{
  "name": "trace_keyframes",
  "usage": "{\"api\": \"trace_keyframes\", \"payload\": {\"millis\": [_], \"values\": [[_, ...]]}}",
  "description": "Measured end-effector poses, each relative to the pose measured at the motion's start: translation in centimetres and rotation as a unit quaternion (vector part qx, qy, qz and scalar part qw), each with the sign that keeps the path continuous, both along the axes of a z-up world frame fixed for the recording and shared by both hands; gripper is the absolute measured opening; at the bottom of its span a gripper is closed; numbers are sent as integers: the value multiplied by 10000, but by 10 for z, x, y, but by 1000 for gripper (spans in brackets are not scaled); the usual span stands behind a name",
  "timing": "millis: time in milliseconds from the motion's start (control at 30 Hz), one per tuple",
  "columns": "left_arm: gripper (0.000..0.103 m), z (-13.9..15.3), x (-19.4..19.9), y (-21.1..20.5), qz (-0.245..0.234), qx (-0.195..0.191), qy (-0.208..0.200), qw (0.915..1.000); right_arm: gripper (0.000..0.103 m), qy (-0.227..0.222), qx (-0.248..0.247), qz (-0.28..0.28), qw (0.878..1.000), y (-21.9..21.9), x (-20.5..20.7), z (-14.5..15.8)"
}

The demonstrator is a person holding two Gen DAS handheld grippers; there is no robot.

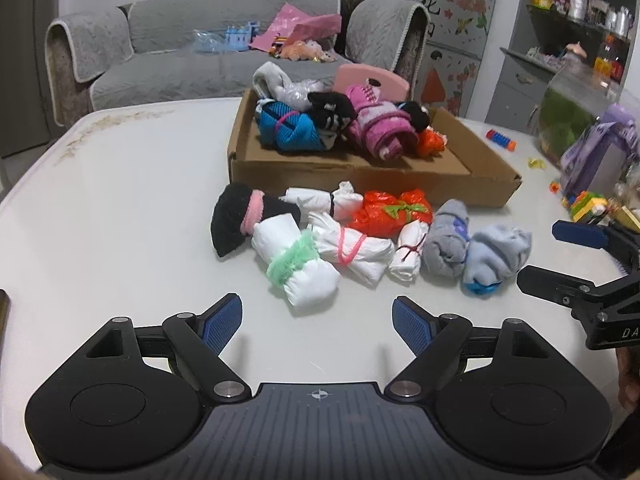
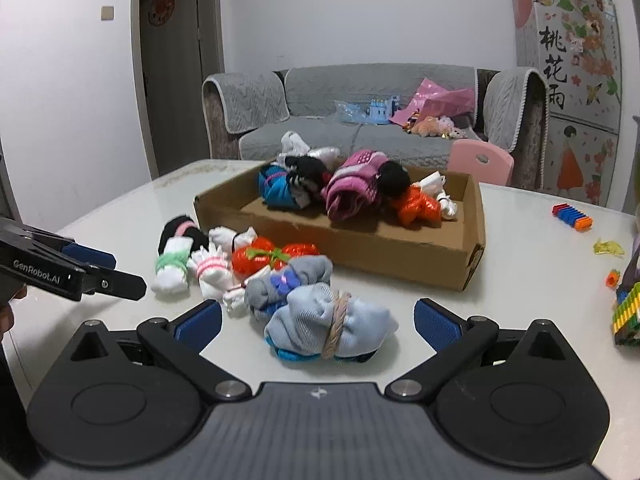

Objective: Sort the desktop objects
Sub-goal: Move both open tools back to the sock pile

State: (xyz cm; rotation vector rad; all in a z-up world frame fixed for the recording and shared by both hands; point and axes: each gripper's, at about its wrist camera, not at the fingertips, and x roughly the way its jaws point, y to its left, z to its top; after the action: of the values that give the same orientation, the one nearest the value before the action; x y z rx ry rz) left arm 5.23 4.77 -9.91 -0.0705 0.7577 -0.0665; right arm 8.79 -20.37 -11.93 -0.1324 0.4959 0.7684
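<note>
My right gripper [image 2: 318, 322] stands wide apart and empty over the white table [image 1: 120, 208], the pale blue bundle [image 2: 332, 326] lying just ahead between its blue pads. My left gripper [image 1: 317, 322], jaws also apart and empty, faces the white bundle with the green band [image 1: 294, 268]. Both look like rolled cloth: light, soft, likely to squash, so I judge the banded waist the surest place to pinch. Behind them the grey bundle [image 2: 286, 280], the orange bag [image 1: 390, 210] and the black bundle with a pink band [image 1: 244, 216] crowd together, touching. Farther back, the cardboard tray [image 1: 372, 178] already holds several bundles.
</note>
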Motion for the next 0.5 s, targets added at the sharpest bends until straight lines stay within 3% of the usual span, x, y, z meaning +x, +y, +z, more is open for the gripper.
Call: {"api": "trace_keyframes", "payload": {"millis": [233,500], "values": [[86,-13,25,6,210,-335,331,9987,102,96,-147,-41,9998,4,3,-14],[86,-20,41,4,323,-158,324,9988,98,328,-272,-58,9991,8,15,-26]]}}
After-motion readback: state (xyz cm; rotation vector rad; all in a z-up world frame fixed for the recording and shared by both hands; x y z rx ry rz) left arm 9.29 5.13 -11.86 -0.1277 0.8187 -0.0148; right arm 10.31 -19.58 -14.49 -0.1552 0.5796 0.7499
